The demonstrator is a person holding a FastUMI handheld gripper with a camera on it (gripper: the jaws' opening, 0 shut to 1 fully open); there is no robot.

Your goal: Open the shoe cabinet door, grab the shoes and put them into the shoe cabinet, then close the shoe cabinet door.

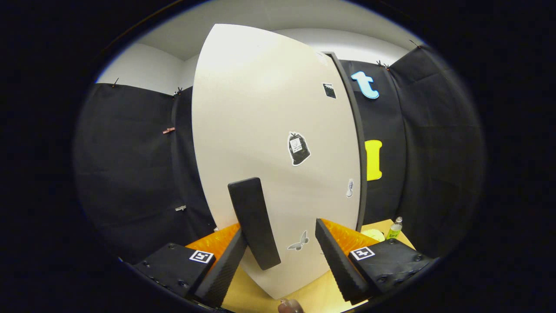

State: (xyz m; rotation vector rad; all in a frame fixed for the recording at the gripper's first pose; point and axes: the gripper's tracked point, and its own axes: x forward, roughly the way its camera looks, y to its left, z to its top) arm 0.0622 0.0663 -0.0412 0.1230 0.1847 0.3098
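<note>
The white shoe cabinet door (269, 130) rises close in front of me, with several stickers on it and a dark strip along its right edge. A black upright bar handle (254, 221) is mounted low on the door. My gripper (280, 228) is open right up against the door. The handle stands between the fingers, next to the left finger (223, 269), while the right finger (336, 261) is well apart from it. Whether the left finger touches the handle I cannot tell, and nothing is clamped.
A light wooden surface (312, 291) runs under the cabinet and the fingers. Beyond the right finger stand a small green-labelled bottle (394, 228) and a pale round object (373, 235). A small brownish thing (290, 307) peeks in just below the door. Black cloth walls close both sides.
</note>
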